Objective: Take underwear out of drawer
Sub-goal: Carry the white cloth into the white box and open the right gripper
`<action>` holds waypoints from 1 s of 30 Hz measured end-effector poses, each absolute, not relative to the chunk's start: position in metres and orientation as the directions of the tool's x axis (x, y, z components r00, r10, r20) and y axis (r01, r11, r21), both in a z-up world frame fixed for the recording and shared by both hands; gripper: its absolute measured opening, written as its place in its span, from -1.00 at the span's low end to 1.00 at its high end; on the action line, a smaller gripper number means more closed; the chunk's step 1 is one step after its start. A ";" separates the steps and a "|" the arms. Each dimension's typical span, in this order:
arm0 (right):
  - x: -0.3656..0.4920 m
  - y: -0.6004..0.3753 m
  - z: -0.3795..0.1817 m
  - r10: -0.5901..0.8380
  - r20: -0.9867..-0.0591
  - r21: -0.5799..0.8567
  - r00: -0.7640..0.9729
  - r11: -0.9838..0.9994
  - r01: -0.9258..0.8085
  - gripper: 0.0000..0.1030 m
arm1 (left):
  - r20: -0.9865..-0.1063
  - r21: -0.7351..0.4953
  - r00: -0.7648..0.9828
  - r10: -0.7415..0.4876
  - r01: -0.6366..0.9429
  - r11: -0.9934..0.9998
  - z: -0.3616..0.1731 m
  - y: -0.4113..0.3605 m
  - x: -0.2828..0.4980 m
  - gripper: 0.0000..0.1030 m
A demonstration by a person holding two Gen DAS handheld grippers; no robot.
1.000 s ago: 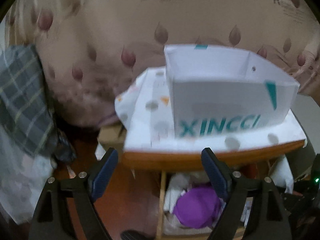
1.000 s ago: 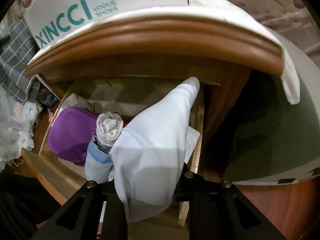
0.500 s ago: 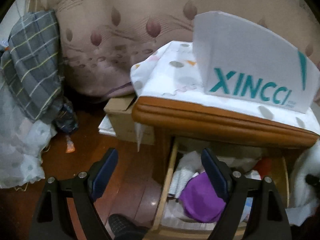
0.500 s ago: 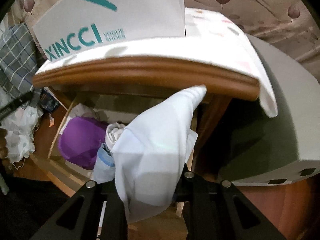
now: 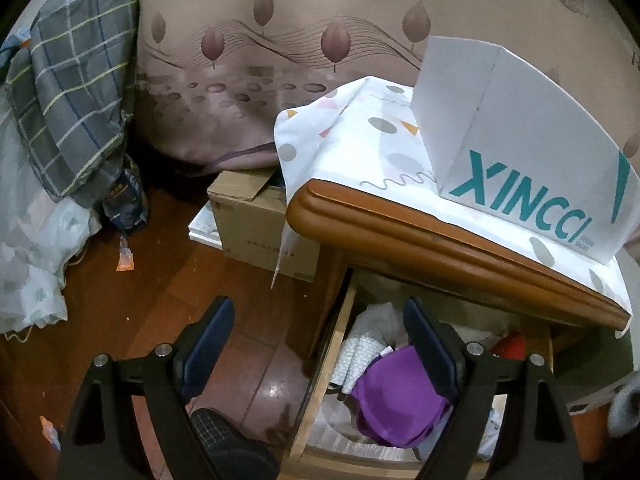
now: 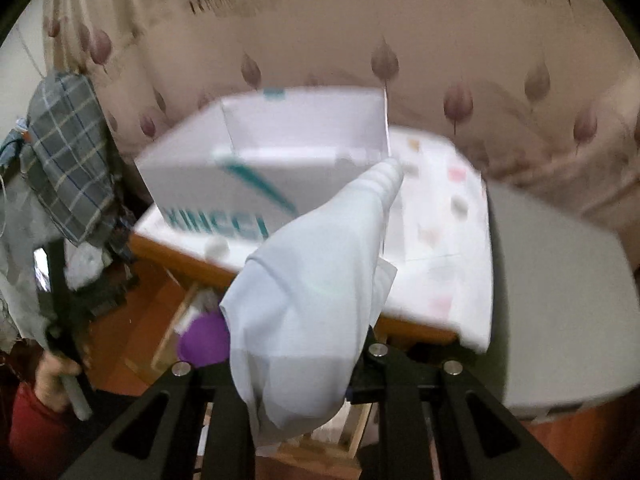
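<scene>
Up close, the right gripper (image 6: 298,384) is clamped tight on a pale blue-white cloth garment (image 6: 312,292), probably the underwear; the fabric drapes over the fingertips and hides them. It is smooth, soft and bunched, tapering to a ribbed tip that points toward the white cardboard box with teal lettering (image 6: 256,168). It hangs in the air above the open wooden drawer (image 6: 176,320), clear of the rim. This view is blurred, so the box print and the patterned white cloth (image 6: 440,240) under it are hard to read.

The left gripper (image 5: 316,344) stands wide with nothing between its dark blue pads (image 5: 208,344), over the drawer's left wall (image 5: 324,376) and the reddish wood floor (image 5: 152,264). A purple cloth bundle (image 5: 396,400) lies in the drawer, partly behind the right finger. The nightstand's rounded brown top edge (image 5: 440,248) overhangs the drawer's back.
</scene>
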State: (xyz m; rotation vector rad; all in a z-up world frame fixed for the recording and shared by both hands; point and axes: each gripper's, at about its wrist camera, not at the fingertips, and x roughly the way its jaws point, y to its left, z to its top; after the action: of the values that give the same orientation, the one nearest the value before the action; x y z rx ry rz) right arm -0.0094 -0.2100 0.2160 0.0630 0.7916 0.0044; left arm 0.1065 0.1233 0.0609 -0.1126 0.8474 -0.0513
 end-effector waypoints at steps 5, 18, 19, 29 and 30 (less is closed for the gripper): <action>0.018 -0.207 0.287 0.013 -0.626 0.017 0.780 1.000 -0.003 -0.67 | -0.750 -0.132 0.655 -0.092 -0.012 0.991 0.060 0.127 0.108 0.63; 0.174 -0.192 0.346 -0.149 -0.580 -0.153 0.801 0.986 0.073 -0.67 | -0.764 -0.138 0.639 -0.093 -0.020 0.990 0.057 0.128 0.109 0.65; 0.186 -0.194 0.338 -0.155 -0.602 -0.155 0.783 0.985 0.076 -0.67 | -0.765 -0.141 0.637 -0.097 -0.018 0.990 0.057 0.128 0.109 0.65; 0.248 -0.202 0.233 -0.183 -0.797 -0.162 0.576 0.983 0.088 -0.35 | -0.773 -0.157 0.625 -0.109 -0.022 0.987 0.056 0.133 0.115 0.65; 0.249 -0.201 0.229 -0.188 -0.801 -0.168 0.568 0.982 0.088 -0.19 | -0.773 -0.154 0.625 -0.109 -0.019 0.988 0.056 0.132 0.116 0.65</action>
State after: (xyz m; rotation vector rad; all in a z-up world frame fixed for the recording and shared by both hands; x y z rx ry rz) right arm 0.2488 -0.2012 0.2287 -0.1133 0.9529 -0.1626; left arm 0.1155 0.1320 0.0556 -0.1528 0.8958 -0.0516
